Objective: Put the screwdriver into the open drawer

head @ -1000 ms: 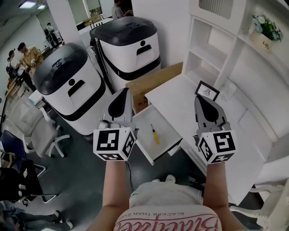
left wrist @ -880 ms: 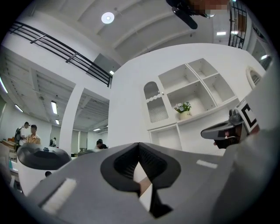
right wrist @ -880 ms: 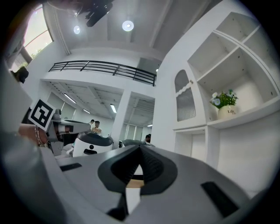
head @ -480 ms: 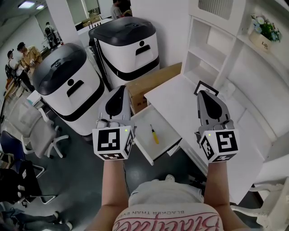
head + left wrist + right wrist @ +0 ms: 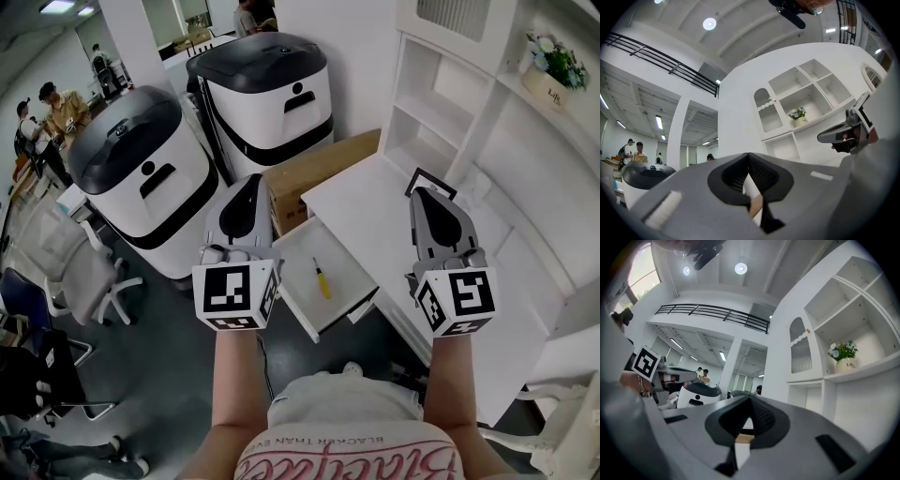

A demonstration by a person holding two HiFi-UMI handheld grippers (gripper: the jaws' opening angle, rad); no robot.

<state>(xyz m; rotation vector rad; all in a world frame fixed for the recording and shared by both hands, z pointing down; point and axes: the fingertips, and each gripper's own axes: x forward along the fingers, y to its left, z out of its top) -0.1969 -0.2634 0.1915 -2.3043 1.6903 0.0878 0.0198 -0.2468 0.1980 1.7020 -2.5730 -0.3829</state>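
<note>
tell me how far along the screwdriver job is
Done: the screwdriver lies inside the open drawer. In hand: nothing; the left tongs and right tongs are both shut and empty, one at each side of the drawer. Left: apparently nothing for the task itself.

Grippers: two, left gripper [image 5: 251, 180] and right gripper [image 5: 424, 193]
Marker cubes [image 5: 234, 295] [image 5: 457, 302]: two
Screwdriver [image 5: 322, 278]: one
Open drawer [image 5: 349, 270]: one
White machines with black lids [image 5: 141, 192] [image 5: 267, 94]: two
Cardboard box [image 5: 314, 173]: one
Flower pot [image 5: 541, 86]: one

The grey left gripper [image 5: 749, 161], jaws pressed together, faces a white shelf unit [image 5: 787, 101] bearing a small green potted plant [image 5: 798, 114].
</note>
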